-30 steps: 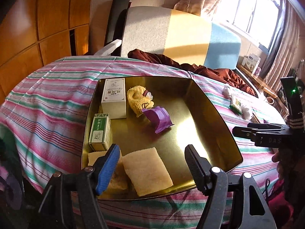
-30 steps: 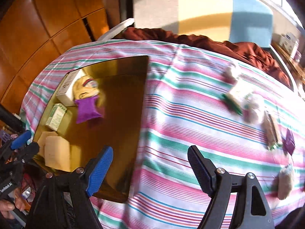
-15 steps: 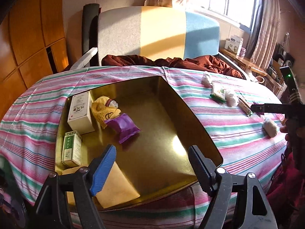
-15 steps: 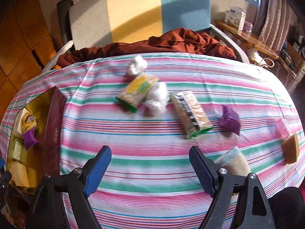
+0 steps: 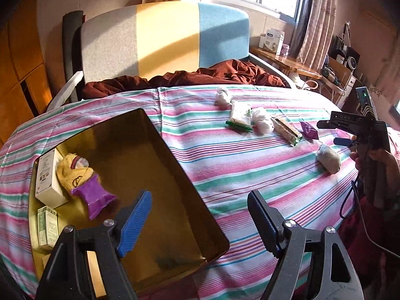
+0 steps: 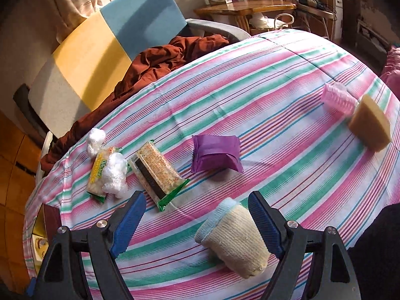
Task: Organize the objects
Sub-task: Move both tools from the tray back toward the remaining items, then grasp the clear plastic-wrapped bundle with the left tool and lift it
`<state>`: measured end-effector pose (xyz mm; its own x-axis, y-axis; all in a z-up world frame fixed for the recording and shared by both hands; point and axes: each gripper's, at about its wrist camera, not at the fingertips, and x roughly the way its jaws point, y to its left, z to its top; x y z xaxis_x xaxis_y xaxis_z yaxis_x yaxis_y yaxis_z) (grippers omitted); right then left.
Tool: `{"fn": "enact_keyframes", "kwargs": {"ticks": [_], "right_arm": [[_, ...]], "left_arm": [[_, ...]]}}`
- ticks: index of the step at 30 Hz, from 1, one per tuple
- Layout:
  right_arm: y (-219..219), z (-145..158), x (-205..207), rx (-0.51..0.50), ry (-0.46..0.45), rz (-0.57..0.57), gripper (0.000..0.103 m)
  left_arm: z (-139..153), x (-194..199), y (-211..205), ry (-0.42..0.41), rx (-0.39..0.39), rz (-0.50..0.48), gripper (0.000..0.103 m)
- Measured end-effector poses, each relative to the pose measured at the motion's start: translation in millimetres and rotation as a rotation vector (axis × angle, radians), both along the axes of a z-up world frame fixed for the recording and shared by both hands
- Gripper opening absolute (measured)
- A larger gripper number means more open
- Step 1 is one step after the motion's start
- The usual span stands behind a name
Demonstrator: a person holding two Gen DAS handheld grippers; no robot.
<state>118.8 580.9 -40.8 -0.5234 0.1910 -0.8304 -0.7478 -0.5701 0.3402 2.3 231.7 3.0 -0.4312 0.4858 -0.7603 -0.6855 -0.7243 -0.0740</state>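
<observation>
Both tongs gape empty. The right tongs [image 6: 196,221] straddle a rolled cream sock [image 6: 233,237] near the tabletop's [image 6: 275,105] front edge; only that view shows the tan sponge [image 6: 370,127] by the right edge. The left tongs [image 5: 198,221] hover over the gold tray's [image 5: 160,135] right rim; only there shows the tray's purple packet [image 5: 93,196].

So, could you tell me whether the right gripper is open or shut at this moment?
Open. The right gripper has its blue-padded jaws spread wide, empty, with the cream sock lying between them on the striped cloth.
</observation>
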Motion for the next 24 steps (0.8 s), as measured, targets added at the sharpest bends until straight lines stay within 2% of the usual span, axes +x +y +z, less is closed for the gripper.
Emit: {"fn": "enact_keyframes", "kwargs": {"ticks": [7,13,17,21,24], "right_arm": [[-2,1,-4,-0.025,0.028,0.032,0.085],[-7,0,-7,-0.041,0.042,0.074,0.085],[-10,-1,-11,-0.056,0.046,0.103,0.085],[-14,-3,-16,-0.069,0.041,0.142,0.085],[-19,-3,-21,-0.072,0.036,0.177,0.085]], "left_arm": [[8,-31,53,-0.049,-0.008,-0.003,0.079],[12,-70,98,-0.111,0.022,0.005,0.079],[8,-97,128,-0.121,0.015,0.005,0.079],[0,-127,162,-0.106,-0.008,0.002,0.071],[-8,-151,187,-0.104,-0.021,-0.002,0.070]]}}
